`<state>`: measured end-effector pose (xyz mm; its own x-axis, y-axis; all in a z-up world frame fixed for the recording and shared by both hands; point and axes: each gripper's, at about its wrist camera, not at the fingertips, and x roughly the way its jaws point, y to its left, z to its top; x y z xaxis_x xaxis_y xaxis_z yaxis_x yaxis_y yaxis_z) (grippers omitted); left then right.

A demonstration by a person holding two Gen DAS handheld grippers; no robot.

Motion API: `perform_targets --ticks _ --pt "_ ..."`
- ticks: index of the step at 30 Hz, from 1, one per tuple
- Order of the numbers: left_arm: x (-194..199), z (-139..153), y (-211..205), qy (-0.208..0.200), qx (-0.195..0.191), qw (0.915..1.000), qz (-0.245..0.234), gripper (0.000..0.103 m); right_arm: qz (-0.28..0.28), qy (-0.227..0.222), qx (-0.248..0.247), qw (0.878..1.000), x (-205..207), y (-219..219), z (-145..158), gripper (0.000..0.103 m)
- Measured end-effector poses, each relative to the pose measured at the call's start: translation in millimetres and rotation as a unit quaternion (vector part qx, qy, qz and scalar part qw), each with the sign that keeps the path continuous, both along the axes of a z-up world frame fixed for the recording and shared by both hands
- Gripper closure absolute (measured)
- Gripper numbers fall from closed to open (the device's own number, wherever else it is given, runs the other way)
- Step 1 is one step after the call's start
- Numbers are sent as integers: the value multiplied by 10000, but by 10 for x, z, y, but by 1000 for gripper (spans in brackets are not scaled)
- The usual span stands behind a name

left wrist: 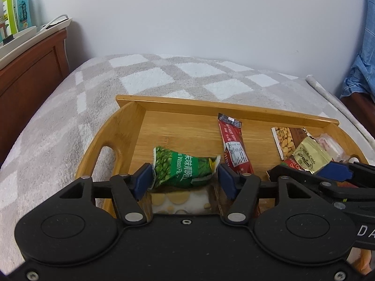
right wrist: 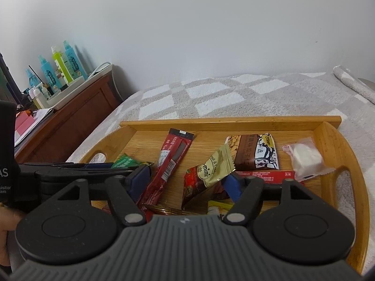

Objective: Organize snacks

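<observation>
A wooden tray [left wrist: 131, 121] [right wrist: 328, 135] lies on a checked blanket. My left gripper [left wrist: 185, 180] is shut on a green pea snack packet [left wrist: 182, 166], held over the tray's left part; the packet's corner shows in the right wrist view [right wrist: 124, 161]. My right gripper [right wrist: 187, 182] stands open over the tray, with a gold "mimi" sachet [right wrist: 213, 168] [left wrist: 309, 159] leaning against its right finger. A long red bar [left wrist: 234, 147] [right wrist: 168, 161], a brown nut packet [left wrist: 290, 140] [right wrist: 255, 152] and a clear wrapped white sweet [right wrist: 304, 157] [left wrist: 330, 147] lie in the tray.
A red strawberry packet [right wrist: 199, 185], a flat red packet [right wrist: 269, 175] and a biscuit pack [left wrist: 178, 201] also lie in the tray. A wooden headboard [left wrist: 30, 70] with a white bin of bottles [right wrist: 61, 70] stands at the left. The checked blanket [left wrist: 164, 75] spreads beyond the tray.
</observation>
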<state>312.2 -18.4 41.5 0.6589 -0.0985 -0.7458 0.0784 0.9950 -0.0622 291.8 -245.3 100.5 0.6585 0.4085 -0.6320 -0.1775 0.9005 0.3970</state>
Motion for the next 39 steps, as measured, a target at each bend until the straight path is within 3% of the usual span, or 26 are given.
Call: perform_targets --ticks 20,26,32,39 --pt "-329 221 -21 -190 -46 9995 -233 28 -226 -314 -338 9987 -336 -103 145 10" --pt "-475 312 -41 -274 16 9992 -291 25 -512 -534 -401 9965 -483 -188 242 1" --pt "-634 390 -57 -333 13 9989 -319 23 -660 -861 -759 9912 -623 -180 343 0" --pt "-859 454 -66 -396 -46 9986 -345 23 -791 -861 -750 9903 -803 -216 344 0"
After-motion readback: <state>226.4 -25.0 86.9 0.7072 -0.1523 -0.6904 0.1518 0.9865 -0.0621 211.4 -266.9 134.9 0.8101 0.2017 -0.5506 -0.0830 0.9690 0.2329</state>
